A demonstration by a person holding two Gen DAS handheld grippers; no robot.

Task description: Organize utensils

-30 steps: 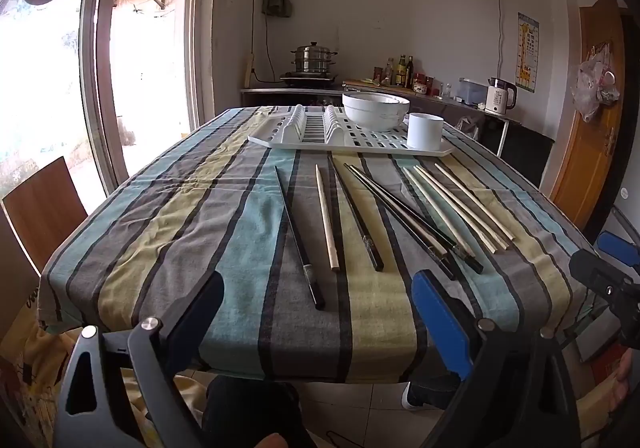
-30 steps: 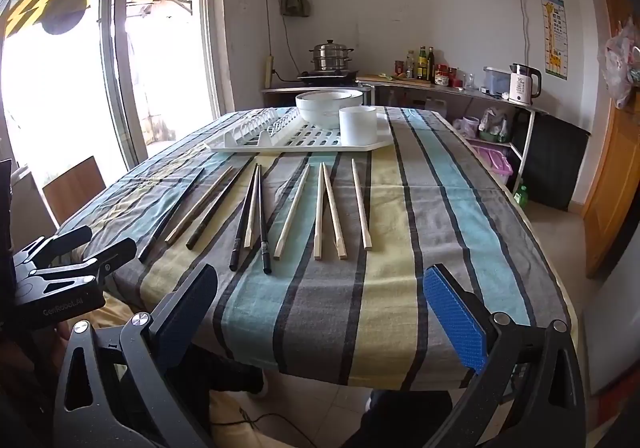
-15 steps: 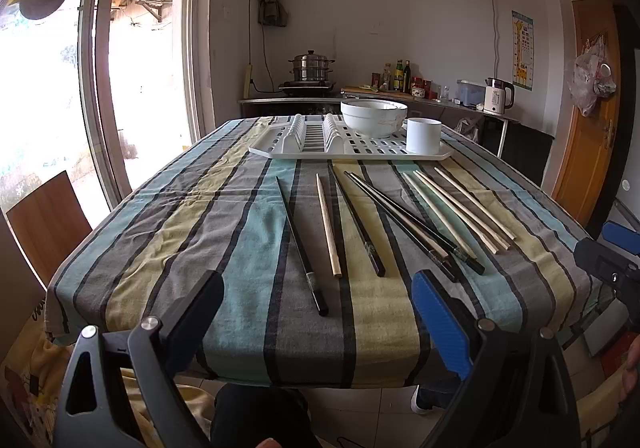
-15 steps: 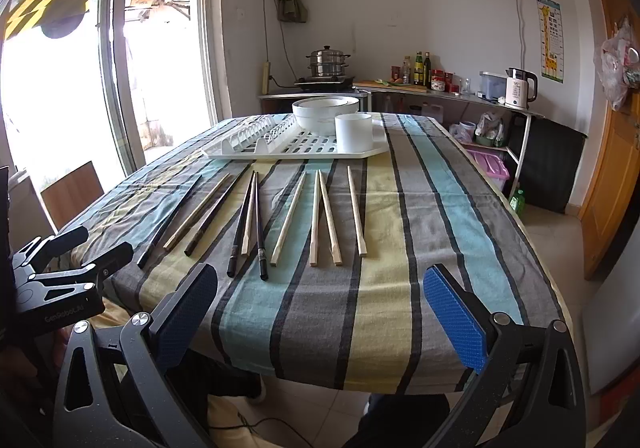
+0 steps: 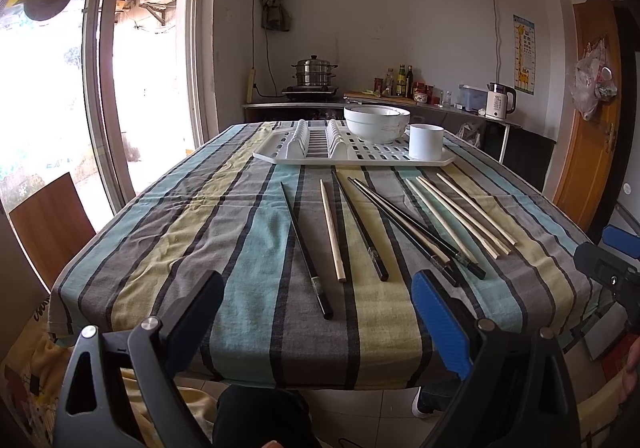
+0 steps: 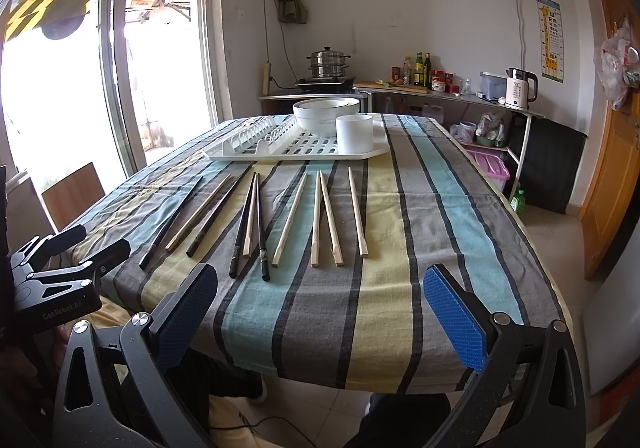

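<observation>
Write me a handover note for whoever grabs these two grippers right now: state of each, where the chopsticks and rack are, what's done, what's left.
Left gripper: open, empty, held short of the near table edge.
Right gripper: open, empty, also short of the edge.
Black chopsticks and wooden chopsticks lie loose and mixed in a row on the striped tablecloth; one wooden stick sits between two black ones.
White drying rack stands at the far end, holding stacked bowls and a white cup.
Done: nothing sorted yet, by the look of it.
Left: probably sort the chopsticks by colour and move them towards the rack.
</observation>
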